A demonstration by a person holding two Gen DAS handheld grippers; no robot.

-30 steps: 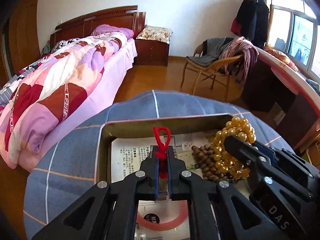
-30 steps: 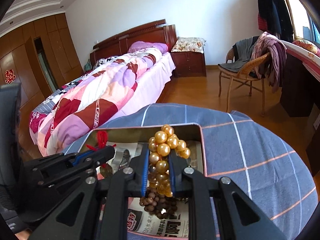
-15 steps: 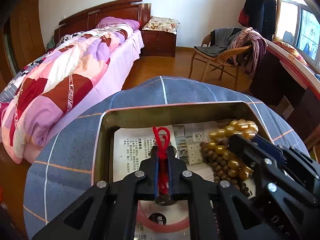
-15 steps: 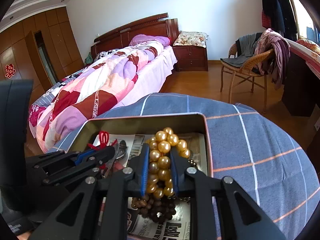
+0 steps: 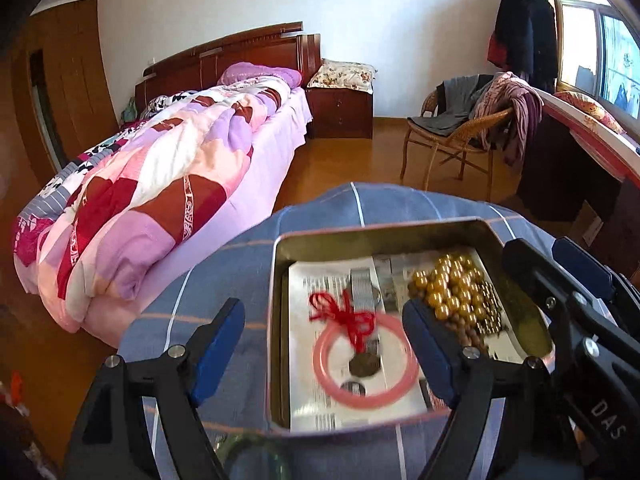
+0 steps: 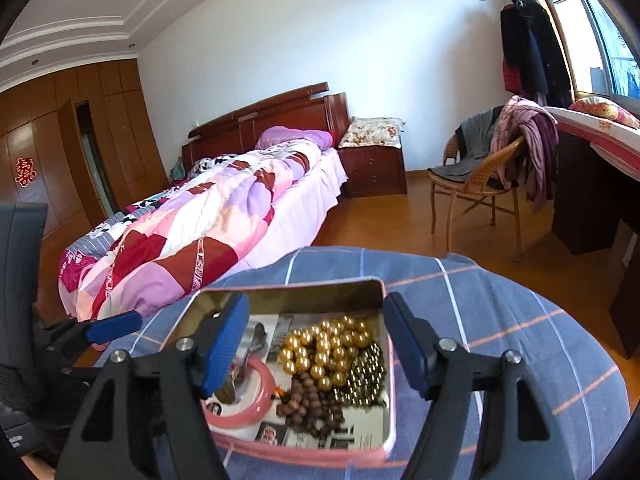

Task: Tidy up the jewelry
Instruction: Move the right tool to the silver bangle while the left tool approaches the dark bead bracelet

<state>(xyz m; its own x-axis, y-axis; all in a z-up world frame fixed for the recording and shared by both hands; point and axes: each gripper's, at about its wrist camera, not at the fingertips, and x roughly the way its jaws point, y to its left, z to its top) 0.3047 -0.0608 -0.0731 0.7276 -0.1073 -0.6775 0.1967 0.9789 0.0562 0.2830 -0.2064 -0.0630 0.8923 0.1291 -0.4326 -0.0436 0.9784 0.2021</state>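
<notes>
A metal tin (image 5: 384,236) (image 6: 292,296) lined with newspaper sits on a blue checked tablecloth. In it lie a red cord charm with a coin (image 5: 352,320), a pink bangle (image 5: 364,360) (image 6: 256,404), a silver mesh band (image 5: 362,284), gold beads (image 5: 452,284) (image 6: 324,344), brown wooden beads (image 6: 308,400) and small dark beads (image 6: 364,376). My left gripper (image 5: 324,348) is open and empty above the tin's left side. My right gripper (image 6: 316,344) is open and empty above the beads.
The round table (image 6: 540,344) has a blue cloth with orange and white lines. A green glass rim (image 5: 256,452) shows at the near edge. A bed (image 5: 160,184), a wicker chair (image 6: 480,176) with clothes and a desk (image 6: 592,160) stand beyond.
Both grippers have opened and pulled back. The red cord charm dropped onto the pink bangle, and the gold beads dropped onto the other beads in the tin.
</notes>
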